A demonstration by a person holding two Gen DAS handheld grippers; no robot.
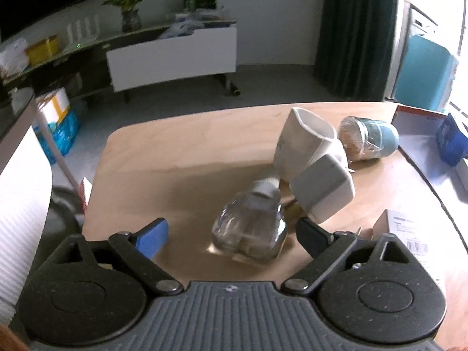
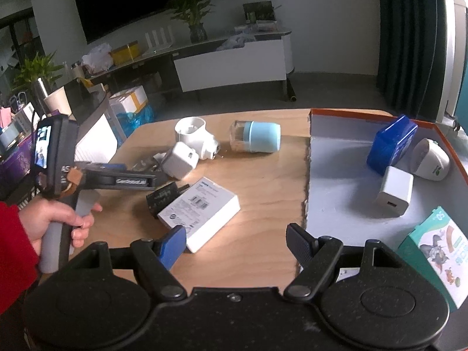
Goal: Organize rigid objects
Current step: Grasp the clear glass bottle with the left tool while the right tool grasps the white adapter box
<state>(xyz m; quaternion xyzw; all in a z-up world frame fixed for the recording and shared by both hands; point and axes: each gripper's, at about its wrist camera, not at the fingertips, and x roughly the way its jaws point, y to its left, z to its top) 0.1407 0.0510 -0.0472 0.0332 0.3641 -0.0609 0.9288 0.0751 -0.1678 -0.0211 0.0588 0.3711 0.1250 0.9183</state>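
A small clear glass bottle [image 1: 248,228] with a white cap is seen lying on its side on the wooden counter [image 1: 175,158], between the spread tips of the left gripper [image 1: 232,235]. The jaws are parted on either side of the bottle and no pad is seen pressing on it. Just beyond the bottle a white cube-shaped charger [image 1: 323,190] is found, touching a white cup-shaped plug adapter [image 1: 307,143] behind it. Further back, near these, a toothpick jar with a pale blue lid [image 1: 368,139] is laid on its side.

In the right wrist view, the same cluster is seen at the far left of the counter: the charger [image 2: 180,159], the adapter [image 2: 194,136] and the jar [image 2: 254,136]. Closer, a flat white box with a barcode label [image 2: 201,212] is set beside a small black item [image 2: 162,197].

The left gripper [image 2: 158,180] is held by a hand [image 2: 55,219] with a red sleeve [image 2: 14,251]. The right gripper [image 2: 235,241] is held above the counter edge, its jaws released and nothing between them.

To the right, an orange-rimmed tray [image 2: 336,175] with a grey floor is placed against the counter. Inside it are a blue box [image 2: 392,147], a white charger block [image 2: 395,194], a white rounded device [image 2: 430,159], and a green illustrated carton [image 2: 438,251].
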